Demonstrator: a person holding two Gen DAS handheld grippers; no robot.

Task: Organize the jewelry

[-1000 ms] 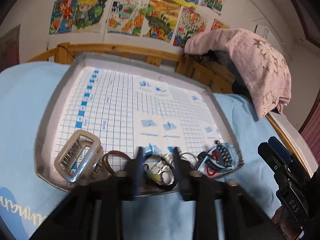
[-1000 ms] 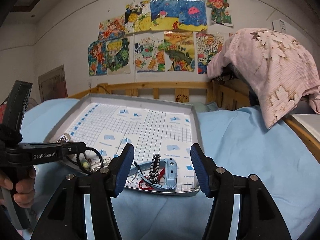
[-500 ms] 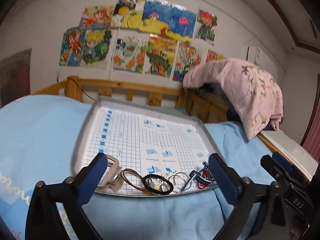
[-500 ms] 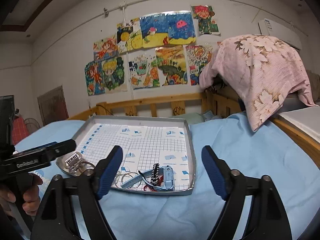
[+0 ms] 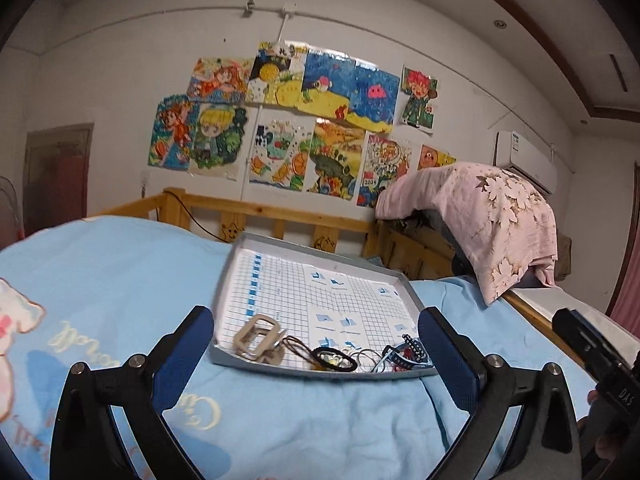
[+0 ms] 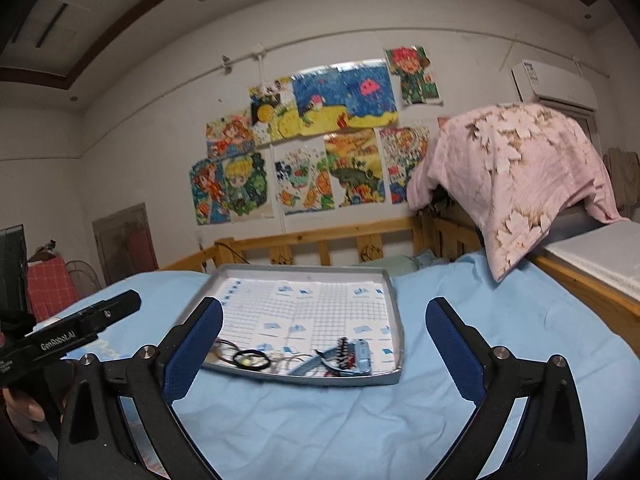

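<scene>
A grey tray [image 5: 224, 292] lined with gridded paper lies on the blue bedsheet; it also shows in the right wrist view [image 6: 394, 300]. Along its near edge lie a beige hair claw [image 5: 258, 340], a brown hair tie [image 5: 298, 346], a black hair tie with a charm [image 5: 334, 359], silver rings [image 5: 364, 358] and a blue clip with a red cord [image 5: 406, 354]. The blue clip [image 6: 352, 356] and black tie [image 6: 252, 359] show in the right view. My left gripper [image 5: 316, 360] is open and empty, held back from the tray. My right gripper [image 6: 324, 348] is open and empty too.
A wooden bed rail [image 5: 280, 216] runs behind the tray. A pink floral blanket [image 5: 488, 216] hangs over something at the right. Drawings [image 5: 296, 136] cover the wall. The blue sheet [image 5: 120, 272] spreads left of the tray.
The left gripper opened from around the black hair tie and pulled back from the tray. The right gripper opened wider and drew back as well. The jewelry stayed in the tray.
</scene>
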